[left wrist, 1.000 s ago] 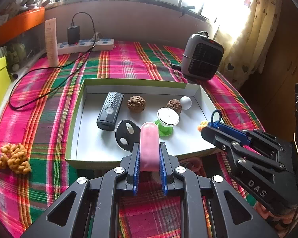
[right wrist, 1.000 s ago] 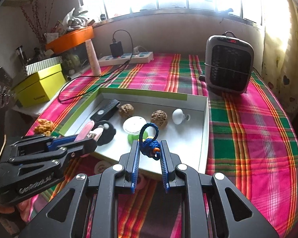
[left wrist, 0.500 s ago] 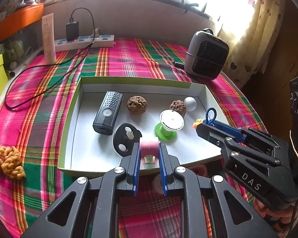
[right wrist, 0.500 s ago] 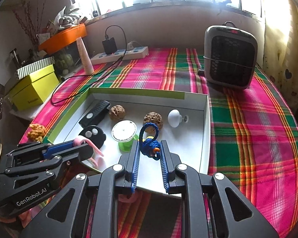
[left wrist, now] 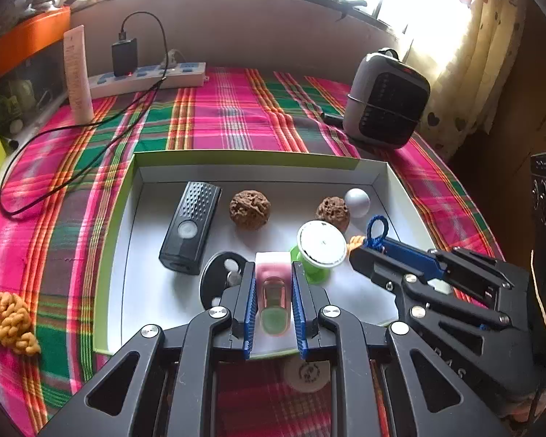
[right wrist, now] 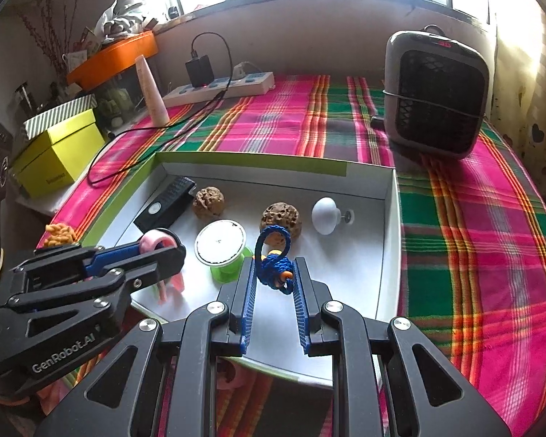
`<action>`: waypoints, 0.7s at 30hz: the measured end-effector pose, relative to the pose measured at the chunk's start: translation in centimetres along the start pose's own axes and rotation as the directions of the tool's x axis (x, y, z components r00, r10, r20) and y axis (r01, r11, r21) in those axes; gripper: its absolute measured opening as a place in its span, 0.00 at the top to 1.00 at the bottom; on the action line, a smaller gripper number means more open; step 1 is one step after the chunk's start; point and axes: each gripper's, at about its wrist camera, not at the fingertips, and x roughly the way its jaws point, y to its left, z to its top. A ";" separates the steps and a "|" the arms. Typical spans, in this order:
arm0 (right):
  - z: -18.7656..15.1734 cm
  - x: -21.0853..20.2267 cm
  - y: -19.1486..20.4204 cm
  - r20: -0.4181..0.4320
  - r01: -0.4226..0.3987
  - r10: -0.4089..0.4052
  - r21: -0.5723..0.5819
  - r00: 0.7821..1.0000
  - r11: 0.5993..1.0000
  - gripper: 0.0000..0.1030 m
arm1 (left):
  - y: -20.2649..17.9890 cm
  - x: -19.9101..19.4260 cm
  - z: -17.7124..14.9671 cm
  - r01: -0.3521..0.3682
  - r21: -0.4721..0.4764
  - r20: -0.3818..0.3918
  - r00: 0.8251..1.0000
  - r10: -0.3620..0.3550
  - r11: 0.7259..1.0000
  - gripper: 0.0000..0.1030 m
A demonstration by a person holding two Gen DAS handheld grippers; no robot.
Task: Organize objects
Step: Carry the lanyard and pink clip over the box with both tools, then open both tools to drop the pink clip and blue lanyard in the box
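Observation:
A green-rimmed white tray (left wrist: 244, 156) lies on the plaid cloth. It holds a black remote (left wrist: 191, 231), two brown walnuts (left wrist: 249, 209) (left wrist: 332, 209), a white knob (left wrist: 357, 202), a green spool (left wrist: 318, 251) and a black disc (left wrist: 218, 276). My left gripper (left wrist: 273, 291) is shut on a pink clip (left wrist: 272, 284) over the tray's near edge; it also shows in the right wrist view (right wrist: 156, 244). My right gripper (right wrist: 273, 284) is shut on a blue rope knot (right wrist: 275, 266) over the tray's near right part.
A grey heater (left wrist: 386, 105) stands at the back right. A power strip (left wrist: 145, 78) with a charger and a black cable (left wrist: 72, 160) runs along the back left. An orange knitted piece (left wrist: 9, 322) lies left of the tray, a yellow box (right wrist: 58, 153) further left.
Both grippers have moved forward over the tray's near edge. The pink clip has tipped from upright to pointing down toward the tray floor. The blue knot stays held.

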 end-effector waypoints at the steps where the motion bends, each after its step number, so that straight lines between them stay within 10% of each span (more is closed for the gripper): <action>1: 0.0 0.1 -0.1 -0.003 0.000 0.000 0.000 1.000 1.000 0.80 | -0.1 0.2 0.1 -0.002 0.003 0.001 1.000 0.002 1.000 0.84; 21: 0.3 1.5 0.2 -0.036 -0.002 0.002 -0.015 0.999 1.000 0.80 | 0.1 1.7 1.0 -0.025 0.007 -0.022 0.999 0.025 1.000 0.84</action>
